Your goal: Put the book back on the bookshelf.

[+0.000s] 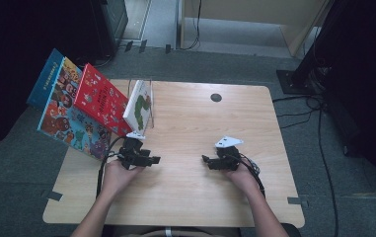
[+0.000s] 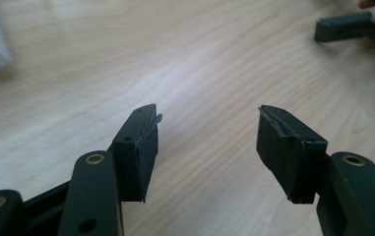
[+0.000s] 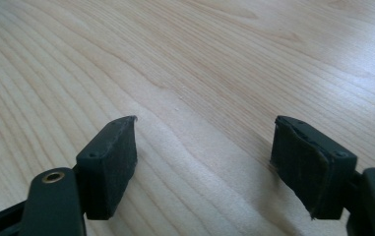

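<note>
From above, my light wooden table is evenly lit, while the room around it falls off into near black at the left and right edges. That high view is soft and grainy. In my left gripper view a pale glare patch sits on the wood ahead, and my black jaws close to the lens are slightly blurred. In my right gripper view the grain is sharp nearby, and soft shadows lie under my jaws.

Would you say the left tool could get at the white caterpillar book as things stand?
Probably yes: the left tool is open and empty, the white caterpillar book leans just beyond it, and bare table lies between.
</note>
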Demonstrator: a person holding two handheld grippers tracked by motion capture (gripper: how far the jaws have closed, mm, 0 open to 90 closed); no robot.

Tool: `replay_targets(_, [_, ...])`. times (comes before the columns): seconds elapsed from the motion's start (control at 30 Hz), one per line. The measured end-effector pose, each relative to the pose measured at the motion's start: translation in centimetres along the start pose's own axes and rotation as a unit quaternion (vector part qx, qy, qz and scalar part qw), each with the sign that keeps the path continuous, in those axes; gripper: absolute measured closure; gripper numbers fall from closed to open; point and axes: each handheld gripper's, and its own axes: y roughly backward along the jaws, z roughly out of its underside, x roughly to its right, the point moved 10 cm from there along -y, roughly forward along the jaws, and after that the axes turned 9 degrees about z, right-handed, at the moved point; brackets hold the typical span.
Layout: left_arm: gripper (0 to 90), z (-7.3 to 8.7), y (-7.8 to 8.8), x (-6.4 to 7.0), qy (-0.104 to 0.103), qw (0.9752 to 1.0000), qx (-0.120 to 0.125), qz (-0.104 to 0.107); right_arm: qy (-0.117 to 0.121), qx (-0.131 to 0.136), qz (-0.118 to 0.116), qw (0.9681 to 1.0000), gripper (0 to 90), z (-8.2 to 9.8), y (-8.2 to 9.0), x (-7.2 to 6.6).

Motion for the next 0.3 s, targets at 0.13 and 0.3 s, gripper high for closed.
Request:
replay_targets(0.13, [40.8,-0.02,-0.03,-0.59,0.015,0.9999,0.002,0.007,0.003,0.002,-0.001,1.0,23.3,0.03,0.05,-0.26])
replay_targets(0.3, [40.4,-0.02,-0.62,-0.63,0.015,0.9998,-0.004,0.015,0.005,0.0,-0.004,1.0,21.4,0.28,0.31,-0.54])
